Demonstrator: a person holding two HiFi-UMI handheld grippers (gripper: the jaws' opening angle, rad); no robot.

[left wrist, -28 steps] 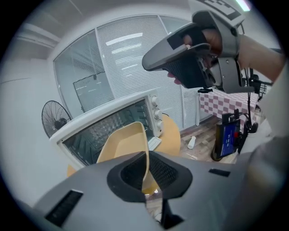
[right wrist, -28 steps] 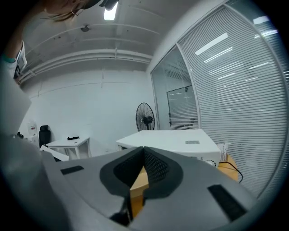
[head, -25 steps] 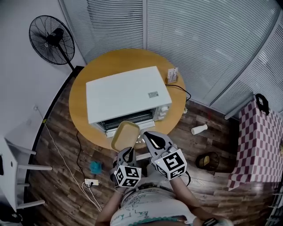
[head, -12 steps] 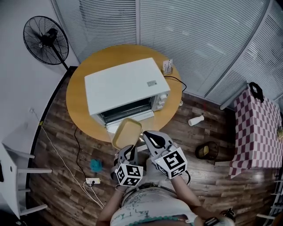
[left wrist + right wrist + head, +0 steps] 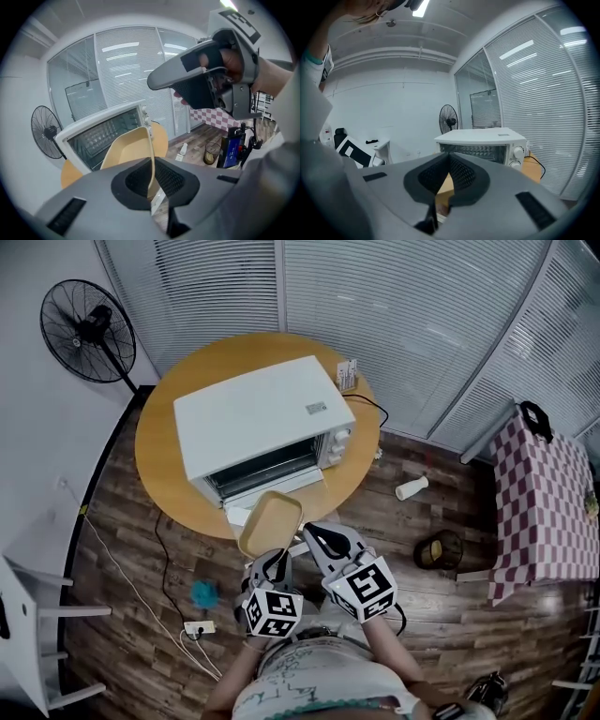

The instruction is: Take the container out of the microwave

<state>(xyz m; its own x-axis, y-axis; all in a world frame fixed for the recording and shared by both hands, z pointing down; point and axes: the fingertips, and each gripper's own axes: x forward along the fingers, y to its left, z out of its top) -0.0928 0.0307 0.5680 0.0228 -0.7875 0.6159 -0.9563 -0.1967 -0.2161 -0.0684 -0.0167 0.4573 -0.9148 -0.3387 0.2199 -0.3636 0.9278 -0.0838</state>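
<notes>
The white microwave [image 5: 253,418] stands with its door down on the round wooden table [image 5: 164,474]. A shallow tan container [image 5: 270,523] hangs over the table's near edge, outside the oven. My left gripper [image 5: 275,557] is shut on the container's near rim. In the left gripper view the rim [image 5: 151,159] runs upright between the pads, and the microwave [image 5: 103,133] lies behind it. My right gripper [image 5: 314,532] hovers just right of the container, shut with nothing in it. In the right gripper view its jaws meet in front of the microwave [image 5: 480,138].
A black fan [image 5: 84,324] stands at the back left. On the wood floor lie a white bottle [image 5: 411,487], a small bin [image 5: 438,549] and a power strip [image 5: 199,626]. A checked tablecloth [image 5: 548,493] fills the right side. A cable [image 5: 370,409] trails off the table.
Both grippers and the container have drawn back from the microwave toward the person. The gap between the container and the open door has widened.
</notes>
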